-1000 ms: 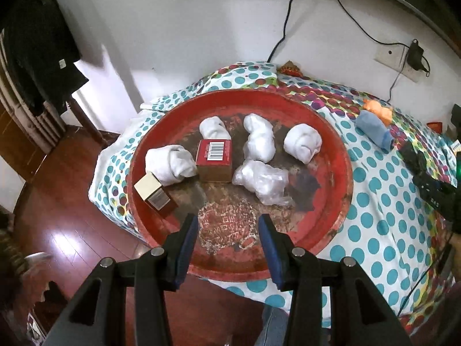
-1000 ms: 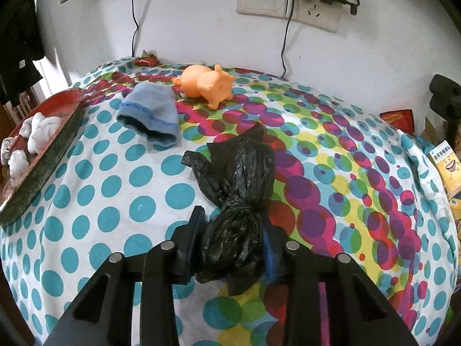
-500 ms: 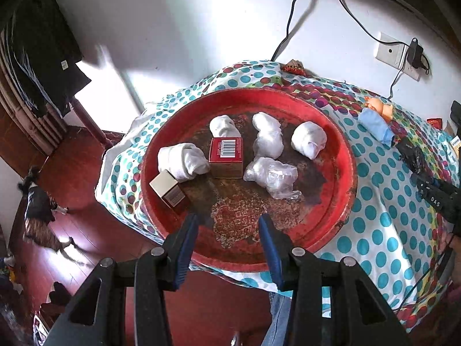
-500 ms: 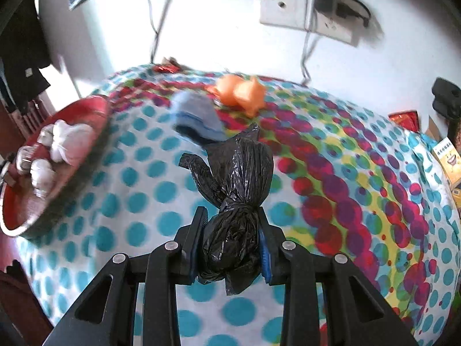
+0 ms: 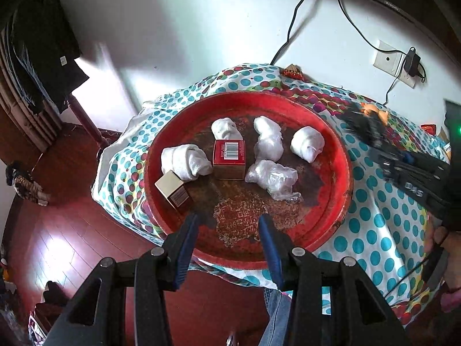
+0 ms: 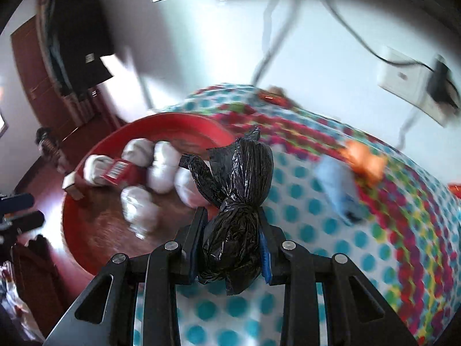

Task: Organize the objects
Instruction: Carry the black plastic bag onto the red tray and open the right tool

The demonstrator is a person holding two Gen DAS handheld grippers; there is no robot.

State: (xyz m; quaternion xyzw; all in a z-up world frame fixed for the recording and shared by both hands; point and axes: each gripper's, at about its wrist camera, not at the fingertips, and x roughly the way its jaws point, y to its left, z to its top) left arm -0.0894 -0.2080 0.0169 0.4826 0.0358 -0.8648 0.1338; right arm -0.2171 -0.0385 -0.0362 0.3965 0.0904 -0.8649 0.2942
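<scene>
My right gripper [image 6: 232, 216] is shut on a knotted black plastic bag [image 6: 236, 199] and holds it in the air near the right rim of the red round tray [image 6: 86, 253]. In the left wrist view the tray [image 5: 343, 155] holds several white bundles [image 5: 306, 144], a red barcode box [image 5: 229, 158] and a small beige box [image 5: 173, 189]. My left gripper [image 5: 229, 225] is open and empty above the tray's near rim. The right gripper with the black bag [image 5: 360, 124] shows blurred at the right.
The dotted cloth [image 6: 331, 230] covers the table. A blue cloth [image 6: 337, 184] and an orange toy [image 6: 366, 161] lie right of the tray. A wall socket with a plug [image 5: 397, 63] and cables are behind. Wooden floor [image 5: 57, 245] lies left below the table edge.
My right gripper has lifted the black bag off the cloth and swung left toward the red tray. My left gripper has drawn back and up a little, still open.
</scene>
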